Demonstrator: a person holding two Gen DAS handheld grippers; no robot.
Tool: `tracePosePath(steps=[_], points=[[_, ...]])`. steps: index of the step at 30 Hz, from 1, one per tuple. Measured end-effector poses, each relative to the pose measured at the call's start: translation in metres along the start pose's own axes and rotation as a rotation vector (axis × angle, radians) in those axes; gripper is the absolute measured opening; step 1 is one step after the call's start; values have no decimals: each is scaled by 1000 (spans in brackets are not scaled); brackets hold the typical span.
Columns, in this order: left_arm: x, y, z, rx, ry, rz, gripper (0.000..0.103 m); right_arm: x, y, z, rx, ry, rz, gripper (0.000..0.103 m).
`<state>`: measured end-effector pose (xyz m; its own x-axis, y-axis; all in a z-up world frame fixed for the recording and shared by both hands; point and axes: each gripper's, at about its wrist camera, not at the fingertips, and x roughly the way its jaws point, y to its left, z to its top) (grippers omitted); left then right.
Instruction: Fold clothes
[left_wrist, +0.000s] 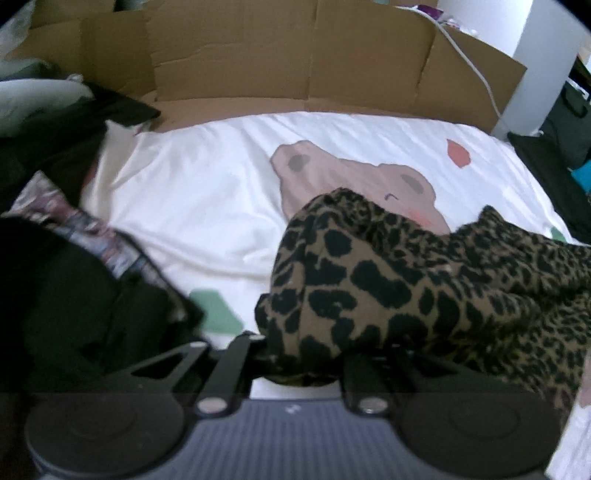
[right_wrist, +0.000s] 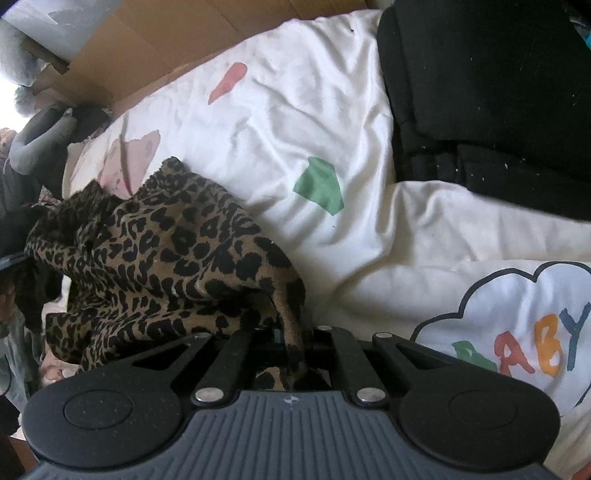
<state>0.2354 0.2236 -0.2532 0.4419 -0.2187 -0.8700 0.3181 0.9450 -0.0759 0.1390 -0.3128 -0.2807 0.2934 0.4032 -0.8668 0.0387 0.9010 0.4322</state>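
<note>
Both my grippers pinch the leopard cloth (left_wrist: 424, 288): my left gripper (left_wrist: 303, 354) grips one bunched end, my right gripper (right_wrist: 291, 347) another fold. The cloth hangs crumpled between them, just above the white sheet (left_wrist: 207, 192), its length running from one jaw pair to the other, neither hand nearer.

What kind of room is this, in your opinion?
Probably a bedroom at home. The leopard garment lies on a bed with a white cartoon-printed duvet, and dark clothes are piled on it.
</note>
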Motion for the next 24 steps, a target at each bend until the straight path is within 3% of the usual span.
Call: tracePosePath(steps=[16,24], points=[[-116,11,-41,-132,99,-14,10,-41,40,-5,-78,19,63,0],[-99,16,-83,-171,289,-24,12,-39,40,-24,-90,152,46,1]])
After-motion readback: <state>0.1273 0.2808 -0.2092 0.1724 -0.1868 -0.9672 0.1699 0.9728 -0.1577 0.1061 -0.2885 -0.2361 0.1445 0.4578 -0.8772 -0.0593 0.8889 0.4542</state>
